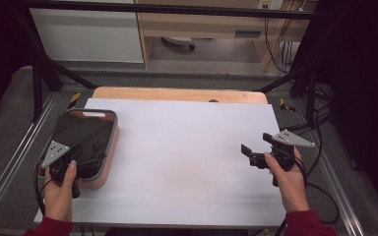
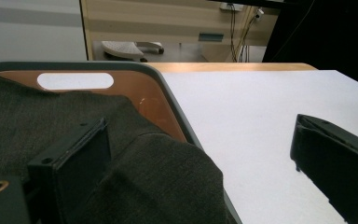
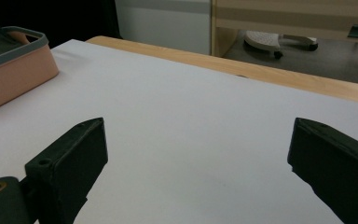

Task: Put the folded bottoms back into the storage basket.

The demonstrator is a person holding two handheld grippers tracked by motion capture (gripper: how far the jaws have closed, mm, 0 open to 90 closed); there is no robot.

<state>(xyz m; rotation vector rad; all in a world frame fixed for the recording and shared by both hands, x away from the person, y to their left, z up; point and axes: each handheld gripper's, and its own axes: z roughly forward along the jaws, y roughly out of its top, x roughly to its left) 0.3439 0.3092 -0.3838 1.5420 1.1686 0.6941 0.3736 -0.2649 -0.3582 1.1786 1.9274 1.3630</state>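
Note:
A pink basket (image 1: 111,145) with a grey rim stands at the table's left, and a dark grey cloth (image 1: 81,129) lies folded inside it. My left gripper (image 1: 89,147) hovers open over the basket's near right part. In the left gripper view, one jaw is above the cloth (image 2: 158,179) and the other is out over the white sheet, with the basket's rim (image 2: 177,100) between them. My right gripper (image 1: 256,142) is open above the bare white sheet (image 1: 187,147) at the right, holding nothing. The right gripper view has the basket (image 3: 18,70) far off to the left.
The white sheet covers a wooden tabletop (image 1: 177,93) whose far edge shows. Metal frame rails (image 1: 10,162) run along both sides. Cables (image 1: 320,191) trail off the right side. A cabinet (image 1: 88,34) and a chair base (image 1: 177,42) stand behind the table.

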